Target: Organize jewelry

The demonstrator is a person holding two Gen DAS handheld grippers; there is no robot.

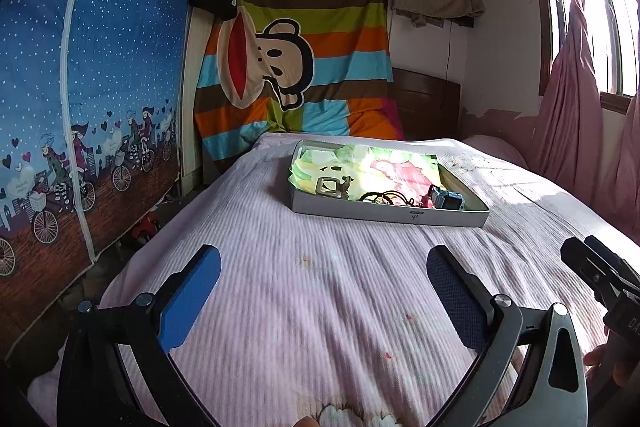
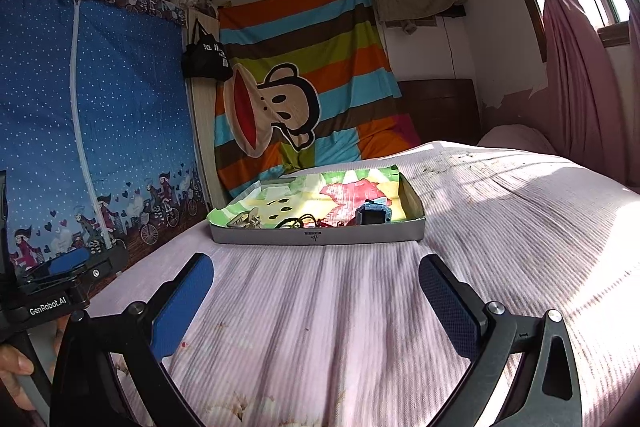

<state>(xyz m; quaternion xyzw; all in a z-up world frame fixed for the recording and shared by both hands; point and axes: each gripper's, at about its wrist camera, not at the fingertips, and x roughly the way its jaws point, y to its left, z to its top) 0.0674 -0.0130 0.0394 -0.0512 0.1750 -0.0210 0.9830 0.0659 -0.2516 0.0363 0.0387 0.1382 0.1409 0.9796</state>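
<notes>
Task looks barely begun, my guess. Both grippers hover low over the bed [image 1: 320, 267], nothing held. Left gripper [image 1: 324, 303] has its fingers [image 1: 192, 299] spread wide, released. Right gripper [image 2: 316, 303] same, fingers [image 2: 182, 307] apart and empty.

The jewelry sits in a shallow grey tray [image 1: 392, 215] further up the bed, lined with a colourful cartoon cloth [image 1: 384, 167]. Along its near edge: a pale square buckle-like piece [image 1: 330, 187] at the left, a tangle of dark cords [image 1: 388, 198] in the middle, a blue watch [image 1: 446, 201] at the right. In the right wrist view, same order: buckle piece [image 2: 246, 221], cords [image 2: 308, 221], watch [image 2: 374, 215]. Small red bits are mixed in with the cords, too small to name.

Everything is bunched together, so the sorting appears left to do. The tray lies ahead of both grippers, well apart from the fingers, slightly right of centre for the left one, nearly dead ahead for the right. Nothing lies between the fingers but bedsheet.
</notes>
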